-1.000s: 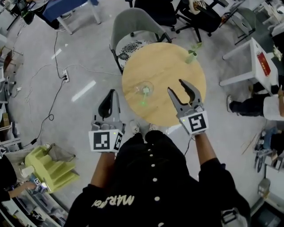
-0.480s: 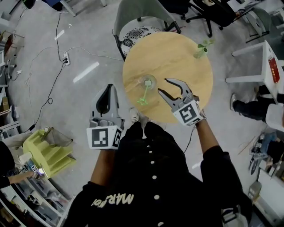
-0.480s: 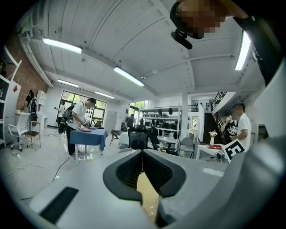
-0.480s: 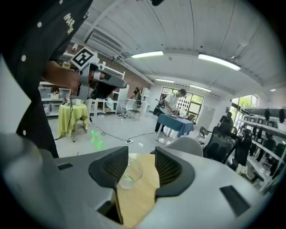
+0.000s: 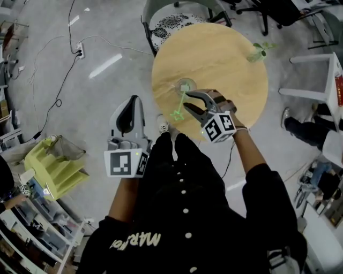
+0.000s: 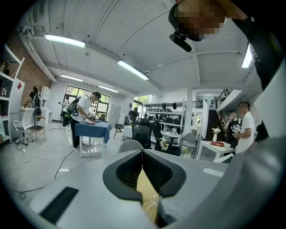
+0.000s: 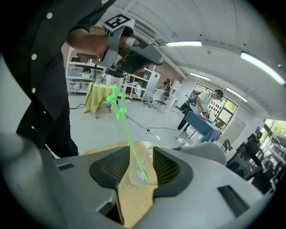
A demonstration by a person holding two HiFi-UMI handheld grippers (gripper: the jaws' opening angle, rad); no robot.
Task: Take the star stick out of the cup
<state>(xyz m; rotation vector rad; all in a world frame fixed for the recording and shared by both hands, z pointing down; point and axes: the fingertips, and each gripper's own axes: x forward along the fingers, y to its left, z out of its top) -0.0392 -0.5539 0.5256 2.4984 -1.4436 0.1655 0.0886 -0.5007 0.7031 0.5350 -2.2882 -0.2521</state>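
**Star stick between closing right jaws, not yet gripped**

Star stick (image 5: pixel 180 101) is found standing in the clear cup (image 5: pixel 186 85), its foot in the cup and its long axis leaning out over the rim toward the person, with the star at the free end. The cup is set on the round wooden table (image 5: pixel 225 59), on the side nearer the person.

The right gripper (image 5: pixel 187 101) is held just beside the cup, its jaws pointed across the stick from the stick's right. In the right gripper view the green shaft (image 7: pixel 127 129) is seen passing between the pads, close to the left one, with the cup (image 7: pixel 142 167) beyond. The jaws are spread and closing; no pad contact with the shaft can be made out. A grip on the shaft above the rim, followed by a lift along the lean, is judged to be the requirement.

The left gripper (image 5: pixel 132 104) is held off the table's edge over the floor (image 5: pixel 64 91), well apart from the stick, its jaws pressed together on nothing.

The tabletop is smooth, pale wood; a small green plant (image 5: pixel 259 51) is noted at its far edge. A chair (image 5: pixel 171 16) is placed behind the table, and a cable is trailed across the grey floor.
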